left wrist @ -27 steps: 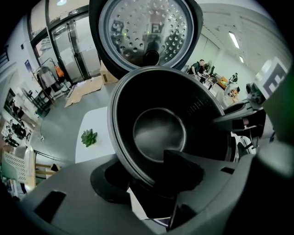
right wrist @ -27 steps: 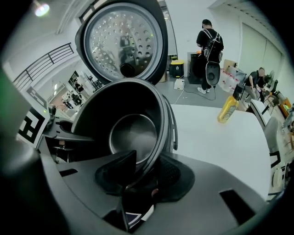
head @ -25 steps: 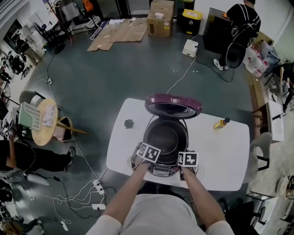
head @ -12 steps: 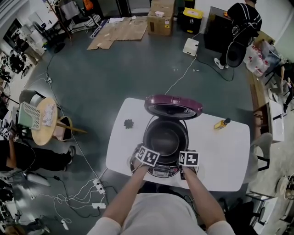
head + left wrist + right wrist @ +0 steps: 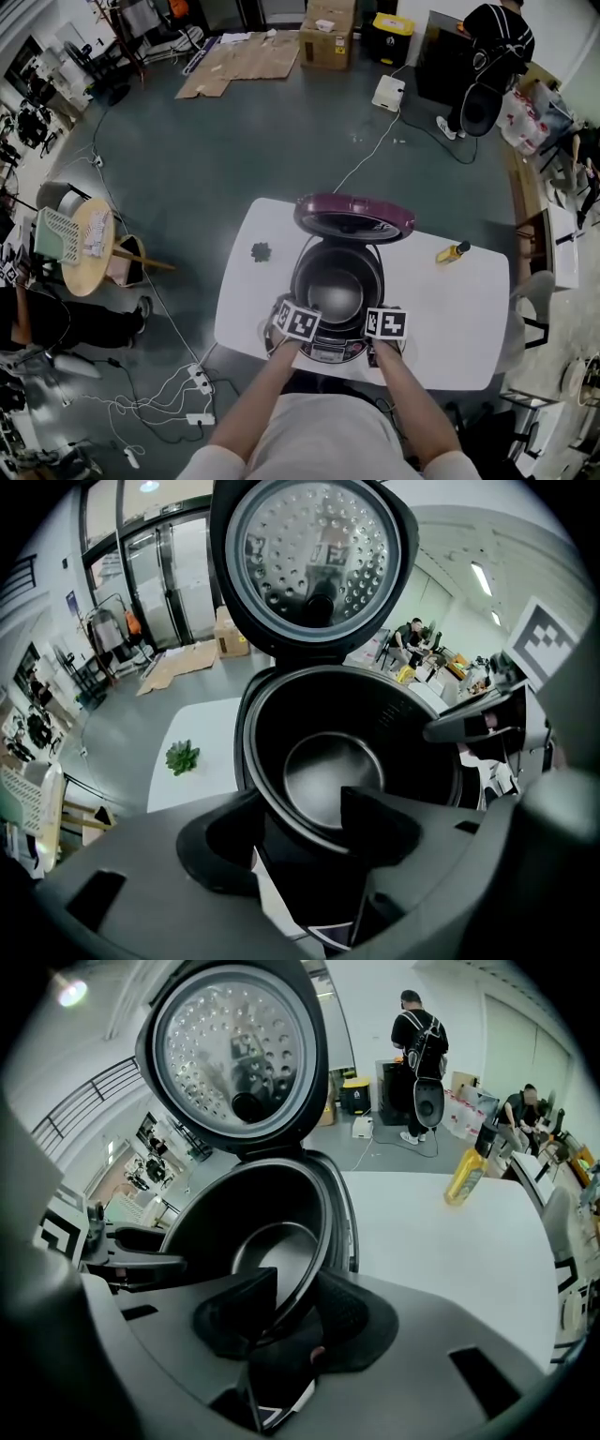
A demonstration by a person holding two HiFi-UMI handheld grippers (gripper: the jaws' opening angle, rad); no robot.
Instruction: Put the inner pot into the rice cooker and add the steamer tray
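— Which step are you on?
— Letting go. My left tongs point(image 5: 300, 799) have just been spreading, with the rim of the inner pot point(image 5: 333, 772) loose between them. My right tongs point(image 5: 298, 1279) pinch that rim. The pot sits down in the rice cooker point(image 5: 324, 351), at the middle of the tabletop's point(image 5: 450, 319) near edge.
— And next?
— I'd free the right side and lift both clear below the raised lid point(image 5: 354, 214). Then I'd find the steamer tray; I see none on the tabletop.
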